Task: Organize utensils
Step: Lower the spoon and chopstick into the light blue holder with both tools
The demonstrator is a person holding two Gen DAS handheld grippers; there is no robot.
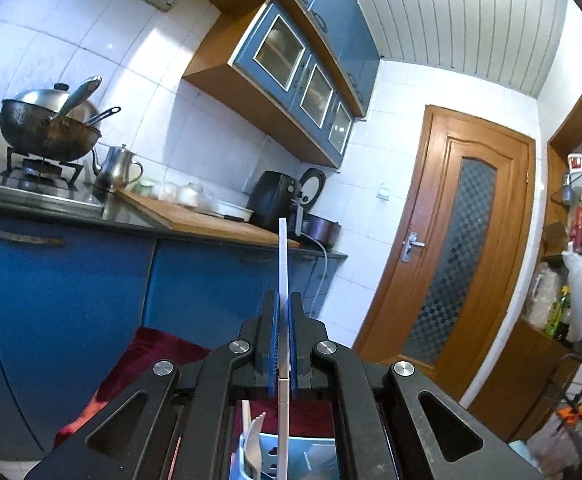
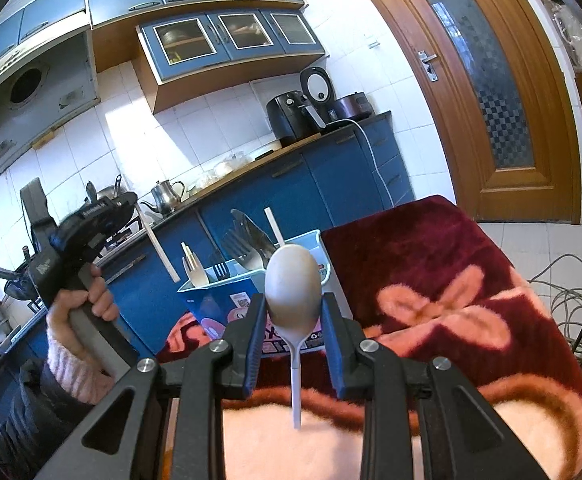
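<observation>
The left hand-held gripper (image 1: 283, 320) is clamped on a white chopstick (image 1: 282, 264), standing upright, raised above the blue bin (image 2: 251, 280). The right hand-held gripper (image 2: 293, 312) pinches a white spoon (image 2: 292, 288) by its bowl, just in front of the bin. The bin sits on a red blanket (image 2: 431, 280) and holds three forks (image 2: 243, 248), a knife and a straw; the kitchen tabletop (image 1: 219, 224) lies behind.

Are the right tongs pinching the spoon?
Touching. In the right wrist view, the right tongs have both blue pads pressed against the spoon bowl's sides.
</observation>
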